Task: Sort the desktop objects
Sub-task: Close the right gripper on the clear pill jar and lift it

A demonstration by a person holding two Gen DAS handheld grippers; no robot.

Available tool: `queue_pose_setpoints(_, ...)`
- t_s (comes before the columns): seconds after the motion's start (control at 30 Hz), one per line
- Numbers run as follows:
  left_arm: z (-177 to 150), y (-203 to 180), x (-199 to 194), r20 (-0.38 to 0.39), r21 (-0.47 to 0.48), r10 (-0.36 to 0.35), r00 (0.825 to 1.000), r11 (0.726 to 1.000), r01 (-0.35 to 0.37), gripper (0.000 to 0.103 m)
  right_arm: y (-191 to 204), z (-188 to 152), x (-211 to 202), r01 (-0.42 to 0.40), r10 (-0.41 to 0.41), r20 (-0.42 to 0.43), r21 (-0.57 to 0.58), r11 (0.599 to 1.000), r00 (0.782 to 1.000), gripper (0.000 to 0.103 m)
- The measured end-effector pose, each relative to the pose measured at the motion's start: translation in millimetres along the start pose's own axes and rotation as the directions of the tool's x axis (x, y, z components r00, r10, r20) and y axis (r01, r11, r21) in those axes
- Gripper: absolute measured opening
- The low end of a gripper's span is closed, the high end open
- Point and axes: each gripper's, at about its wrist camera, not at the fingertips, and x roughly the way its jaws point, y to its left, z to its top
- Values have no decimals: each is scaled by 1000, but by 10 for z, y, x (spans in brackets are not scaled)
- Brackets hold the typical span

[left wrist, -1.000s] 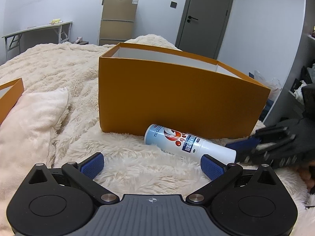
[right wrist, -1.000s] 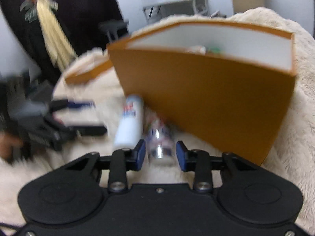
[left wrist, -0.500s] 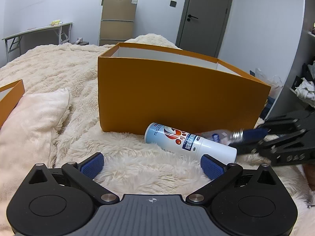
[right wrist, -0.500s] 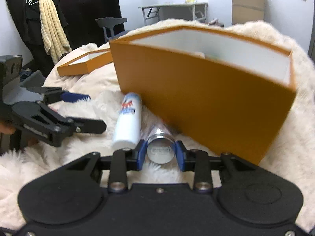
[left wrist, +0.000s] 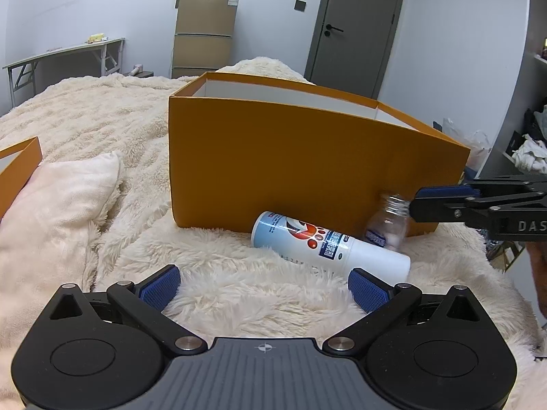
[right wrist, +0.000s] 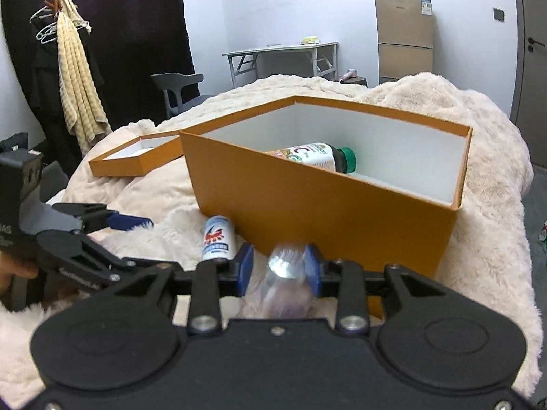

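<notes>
Desktop objects are partly sorted, judging by what lies where: closest in the right wrist view, the right gripper (right wrist: 278, 268) is clenched on a small clear bottle (right wrist: 286, 282) by its silver-capped neck, the blue pads pressing it from both sides, and in the left wrist view that bottle (left wrist: 388, 227) hangs tilted at about 3 o'clock, just in front of the box wall, so it looks lifted but not yet stowed. At 6 o'clock in the left view the left gripper (left wrist: 263, 285) stands released, jaws wide with nothing between them, poised over the fluffy blanket (left wrist: 102, 119). Just beyond, at about 4 o'clock, a white spray can (left wrist: 328, 244) lies on its side on the blanket, touching or nearly touching the foot of the orange box (left wrist: 290, 167); it looks untouched and left to do. Farther on, inside the box, a green-capped bottle (right wrist: 316, 157) already lies on the white floor, one item done. At 9 o'clock the box lid (right wrist: 136, 157) rests open-side up on the blanket, apart from the box
</notes>
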Motion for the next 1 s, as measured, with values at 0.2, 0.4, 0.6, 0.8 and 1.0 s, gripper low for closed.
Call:
queue_pose_setpoints(0.2, -16, -5, -12, 1, 1, 0, 1000, 1000, 0, 103, 96, -61, 139, -6, 5, -35, -45, 999, 999, 39)
queue_pose_setpoints(0.4, -19, -10, 8, -1, 0, -4, 1000, 1000, 4, 103, 122, -39, 56, 11, -11, 1, -58, 998, 1000, 62)
queue_pose_setpoints(0.6, -23, -19, 5, -2, 3, -3, 1000, 1000, 3, 103, 176, -72, 141, -9, 3, -56, -91, 996, 998, 70)
queue_pose_setpoints(0.8, -21, -18, -6, -2, 4, -4, 1000, 1000, 4, 103, 266, -163, 336, -18, 1, -133, -126, 992, 991, 71)
queue_pose_setpoints(1.0, -21, -16, 0, -2, 5, -3, 1000, 1000, 3, 103, 254, -183, 330, -28, 12, -139, -112, 993, 990, 63)
